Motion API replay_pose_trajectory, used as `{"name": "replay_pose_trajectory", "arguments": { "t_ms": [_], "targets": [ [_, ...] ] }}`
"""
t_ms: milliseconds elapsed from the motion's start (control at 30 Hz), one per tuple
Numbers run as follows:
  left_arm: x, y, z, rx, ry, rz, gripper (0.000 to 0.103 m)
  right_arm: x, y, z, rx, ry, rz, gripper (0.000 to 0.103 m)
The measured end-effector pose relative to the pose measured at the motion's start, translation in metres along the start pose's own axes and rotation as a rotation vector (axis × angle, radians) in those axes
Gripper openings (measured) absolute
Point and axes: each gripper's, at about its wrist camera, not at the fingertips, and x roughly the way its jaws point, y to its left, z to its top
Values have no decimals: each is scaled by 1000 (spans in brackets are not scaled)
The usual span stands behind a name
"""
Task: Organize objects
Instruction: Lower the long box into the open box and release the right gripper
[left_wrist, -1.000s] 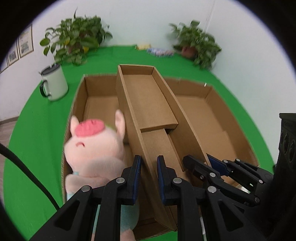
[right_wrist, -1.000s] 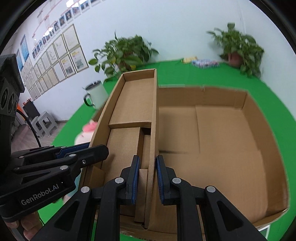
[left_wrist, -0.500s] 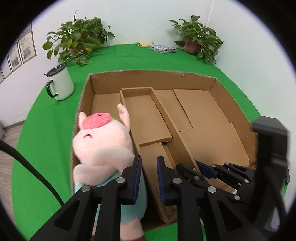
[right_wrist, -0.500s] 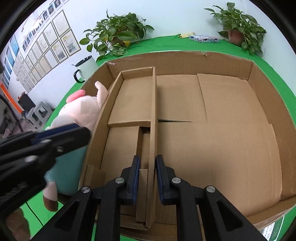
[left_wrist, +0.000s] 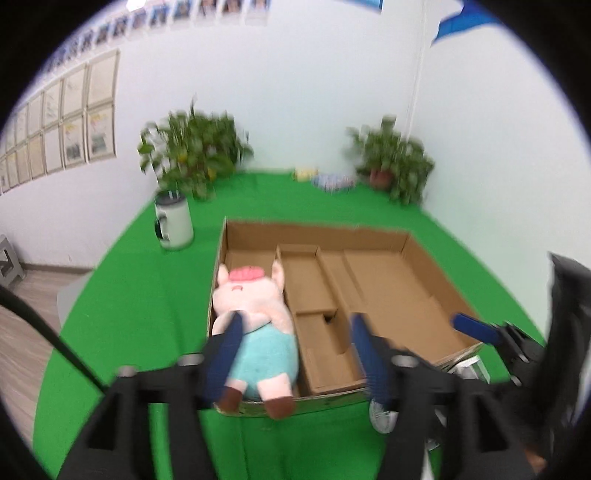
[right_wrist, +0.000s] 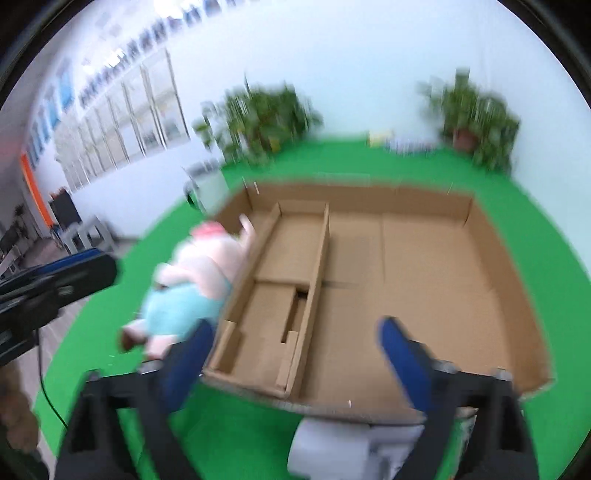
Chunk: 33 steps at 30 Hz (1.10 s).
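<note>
both my grippers are letting go at this moment. the left gripper (left_wrist: 295, 354) has its jaws spreading apart, and the plush pig (left_wrist: 255, 328) only shows behind its left finger, lying loose and not pinched. the right gripper (right_wrist: 295, 354) is opening wide too, with nothing between its jaws.

the pig lies on its back in the narrow left compartment of the cardboard box (left_wrist: 317, 232), lower centre of the left view, head toward the back wall and feet hanging over the front edge. the inner cardboard tray (right_wrist: 291, 280) sits flat just right of it, centre-left in the right view; the big right section is bare.

to finish this release well i'd let both pairs of jaws open fully before drawing away, so no pad drags the tray wall or snags the plush. the pig's overhanging feet could tip it out, so a nudge deeper in looks worthwhile. the white mug (left_wrist: 173, 225), upper left, looks like a candidate for the next pick.
</note>
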Motion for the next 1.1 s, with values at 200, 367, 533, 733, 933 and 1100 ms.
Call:
{"name": "replay_pose_trajectory", "arguments": {
  "t_ms": [200, 367, 533, 733, 933, 1100],
  "targets": [
    [-48, -29, -25, 36, -110, 0, 80, -89, 15, -39, -6, -92, -101, 101],
    [-61, -52, -42, 25, -75, -47, 80, -138, 6, -75, 26, -98, -147, 101],
    [-69, -72, -56, 58, -57, -51, 80, -170, -9, -93, 42, -78, -158, 101],
    [-69, -76, -61, 29, -32, -62, 80, -180, -18, -102, 35, -69, -147, 101],
    [-56, -76, -65, 10, -9, -59, 80, -170, -26, -103, 37, -48, -139, 101],
    [-32, -72, -84, -20, 67, -90, 80, -161, -37, -114, 51, -8, -109, 101]
  ]
}}
